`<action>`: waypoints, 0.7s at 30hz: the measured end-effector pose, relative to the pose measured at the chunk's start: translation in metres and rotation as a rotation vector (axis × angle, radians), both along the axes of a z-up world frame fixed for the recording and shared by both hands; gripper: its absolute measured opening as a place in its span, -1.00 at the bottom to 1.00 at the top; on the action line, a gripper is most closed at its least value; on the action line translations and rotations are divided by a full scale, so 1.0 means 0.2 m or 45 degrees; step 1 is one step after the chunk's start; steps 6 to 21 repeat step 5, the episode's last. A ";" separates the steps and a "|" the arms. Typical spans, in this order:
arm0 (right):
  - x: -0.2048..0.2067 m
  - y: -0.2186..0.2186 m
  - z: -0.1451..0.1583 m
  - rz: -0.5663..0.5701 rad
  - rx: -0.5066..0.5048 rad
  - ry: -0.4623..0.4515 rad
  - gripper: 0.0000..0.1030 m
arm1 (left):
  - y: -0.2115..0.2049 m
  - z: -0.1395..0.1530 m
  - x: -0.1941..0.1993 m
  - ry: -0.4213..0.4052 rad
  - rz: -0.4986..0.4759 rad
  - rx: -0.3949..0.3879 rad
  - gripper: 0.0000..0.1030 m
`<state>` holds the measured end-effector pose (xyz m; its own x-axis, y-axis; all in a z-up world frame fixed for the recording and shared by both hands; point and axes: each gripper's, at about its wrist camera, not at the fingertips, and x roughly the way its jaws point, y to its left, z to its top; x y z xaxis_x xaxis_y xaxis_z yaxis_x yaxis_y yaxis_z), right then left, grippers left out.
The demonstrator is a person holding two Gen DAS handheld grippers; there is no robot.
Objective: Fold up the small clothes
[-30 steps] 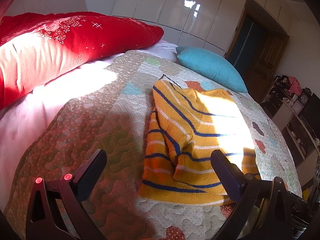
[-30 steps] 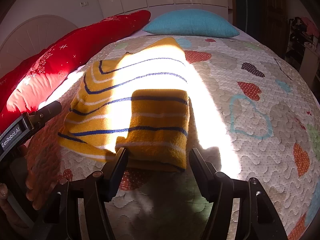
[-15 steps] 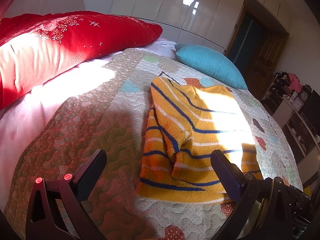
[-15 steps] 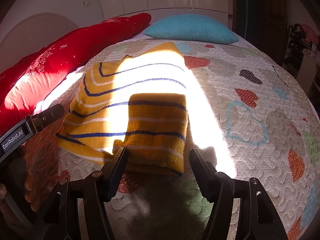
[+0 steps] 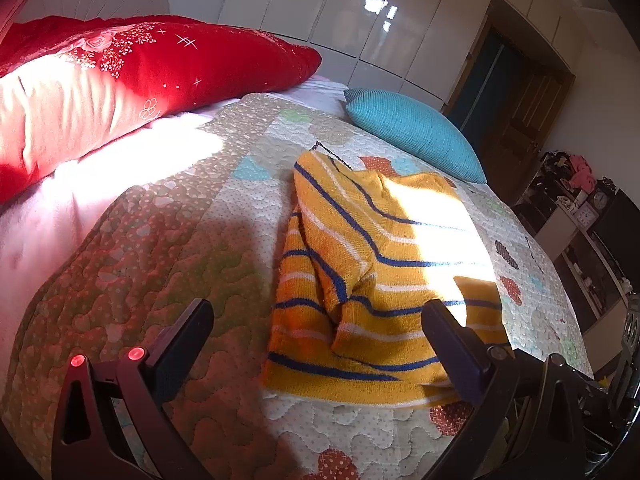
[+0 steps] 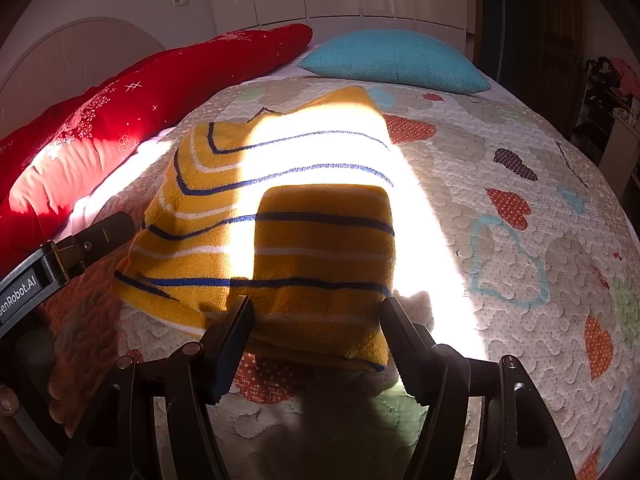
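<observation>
A small yellow knit sweater with blue and white stripes (image 5: 372,264) lies on the quilted bed cover (image 5: 160,264); it also shows in the right wrist view (image 6: 280,208). One part is folded over on top of it (image 6: 324,256). My left gripper (image 5: 316,332) is open and empty, hovering just above the sweater's near left edge. My right gripper (image 6: 316,324) is open and empty, its fingers either side of the folded part's near edge. The left gripper's finger (image 6: 100,236) shows at the left of the right wrist view.
A long red pillow (image 5: 120,76) lies along the left side and a teal cushion (image 5: 412,132) at the far end. The bed's right edge drops off towards shelves with clutter (image 5: 580,216). Strong sunlight crosses the sweater.
Both grippers have drawn back slightly from the sweater and stayed open. The sweater has not moved.
</observation>
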<state>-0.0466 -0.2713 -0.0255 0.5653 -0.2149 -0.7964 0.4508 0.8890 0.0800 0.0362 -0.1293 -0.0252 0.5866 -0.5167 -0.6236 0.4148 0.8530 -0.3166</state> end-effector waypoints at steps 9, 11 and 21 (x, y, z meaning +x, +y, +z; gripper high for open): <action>0.00 0.01 0.01 0.007 -0.014 0.000 0.38 | -0.02 0.03 -0.04 -0.062 -0.017 0.035 1.00; 0.00 0.01 0.01 0.007 -0.014 0.000 0.38 | -0.02 0.03 -0.04 -0.062 -0.017 0.035 1.00; 0.00 0.01 0.01 0.007 -0.014 0.000 0.38 | -0.02 0.03 -0.04 -0.062 -0.017 0.035 1.00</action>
